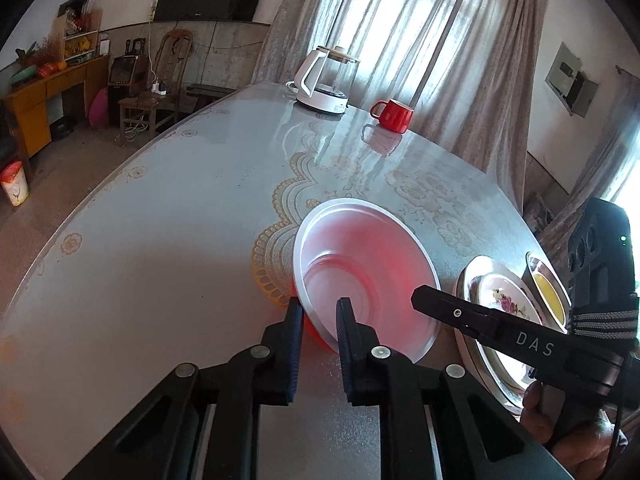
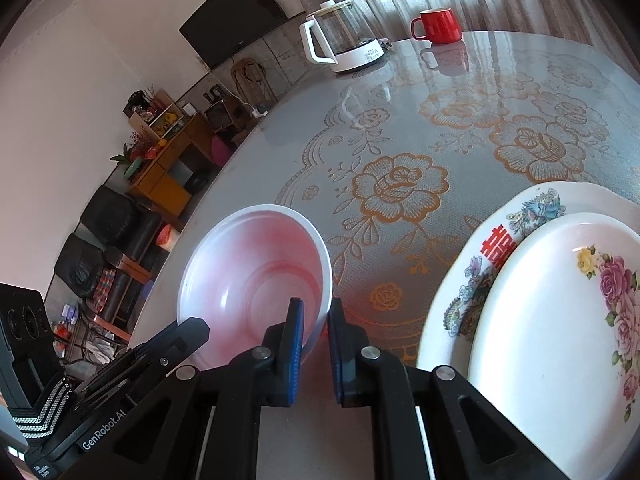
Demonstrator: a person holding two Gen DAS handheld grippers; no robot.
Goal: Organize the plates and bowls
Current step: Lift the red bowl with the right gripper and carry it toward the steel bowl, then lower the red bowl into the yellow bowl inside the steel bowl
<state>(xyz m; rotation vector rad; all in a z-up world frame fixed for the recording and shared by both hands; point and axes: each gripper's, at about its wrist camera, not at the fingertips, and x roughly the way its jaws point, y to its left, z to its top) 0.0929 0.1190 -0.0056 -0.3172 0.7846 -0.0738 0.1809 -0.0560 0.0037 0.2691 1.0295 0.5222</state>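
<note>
Left wrist view: both grippers — left gripper, right gripper — clamp the smooth round bowl's thin rim.

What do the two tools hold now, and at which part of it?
Both hold the bowl by its rim: the left tool at the near-left edge, the right tool at the near-right edge.

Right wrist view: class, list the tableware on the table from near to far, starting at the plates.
Small rose plate → larger plate beneath it → white bowl → glass kettle → red mug.
</note>
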